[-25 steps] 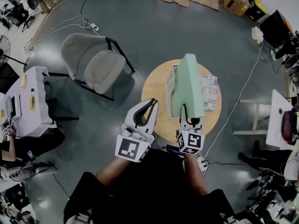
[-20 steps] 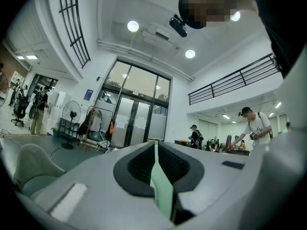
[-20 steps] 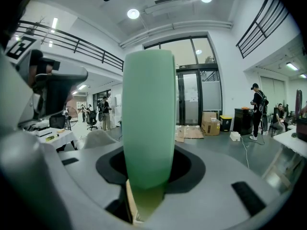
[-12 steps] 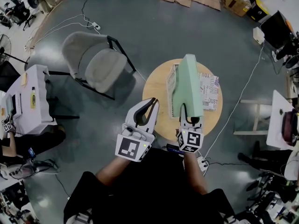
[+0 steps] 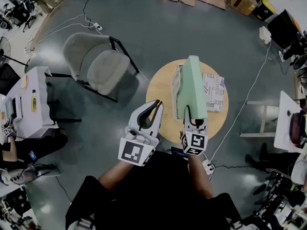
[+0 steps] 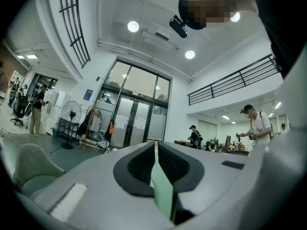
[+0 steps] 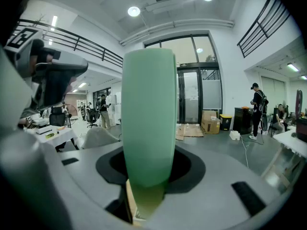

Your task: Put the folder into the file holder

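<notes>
The right gripper (image 5: 195, 122) is clenched on the near edge of the green folder (image 5: 192, 87), which rises ahead of its jaws over the round table (image 5: 160, 97). Only the head view shows the white file holder (image 5: 175, 86), beyond the jaws and just left of the folder. The right gripper view shows just the folder filling the gap between the pads. The left gripper (image 5: 154, 107), beside the right one, is closed on nothing. Its own view shows a thin green strip through the slit.
</notes>
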A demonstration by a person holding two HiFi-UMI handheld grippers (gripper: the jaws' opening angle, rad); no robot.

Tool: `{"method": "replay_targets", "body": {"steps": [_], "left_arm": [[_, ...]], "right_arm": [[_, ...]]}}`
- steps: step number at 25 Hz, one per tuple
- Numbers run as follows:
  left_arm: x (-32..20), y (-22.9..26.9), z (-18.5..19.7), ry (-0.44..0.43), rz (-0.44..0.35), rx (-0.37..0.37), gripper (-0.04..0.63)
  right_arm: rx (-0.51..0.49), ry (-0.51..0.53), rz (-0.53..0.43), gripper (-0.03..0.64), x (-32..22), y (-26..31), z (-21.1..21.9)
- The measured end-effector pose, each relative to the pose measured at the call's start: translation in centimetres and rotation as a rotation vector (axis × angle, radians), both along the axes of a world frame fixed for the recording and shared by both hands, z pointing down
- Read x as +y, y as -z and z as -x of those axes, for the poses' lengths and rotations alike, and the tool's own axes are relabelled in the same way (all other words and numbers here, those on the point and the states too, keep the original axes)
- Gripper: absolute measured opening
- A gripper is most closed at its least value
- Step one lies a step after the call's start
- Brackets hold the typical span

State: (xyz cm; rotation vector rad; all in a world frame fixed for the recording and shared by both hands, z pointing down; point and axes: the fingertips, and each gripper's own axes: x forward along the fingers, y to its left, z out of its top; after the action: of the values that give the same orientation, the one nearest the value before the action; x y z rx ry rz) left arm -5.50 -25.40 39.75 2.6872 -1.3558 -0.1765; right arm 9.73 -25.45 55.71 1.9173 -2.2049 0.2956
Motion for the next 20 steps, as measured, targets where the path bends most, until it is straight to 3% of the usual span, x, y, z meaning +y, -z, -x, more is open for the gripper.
{"method": "replay_targets", "body": {"steps": [20], "left_arm": [[0.4,0.2,0.0,-0.003,0.002,0.001,0.023]], "right_arm": [[0.012,0.008,0.035,0.147,0.3,-2.0,0.1]]}}
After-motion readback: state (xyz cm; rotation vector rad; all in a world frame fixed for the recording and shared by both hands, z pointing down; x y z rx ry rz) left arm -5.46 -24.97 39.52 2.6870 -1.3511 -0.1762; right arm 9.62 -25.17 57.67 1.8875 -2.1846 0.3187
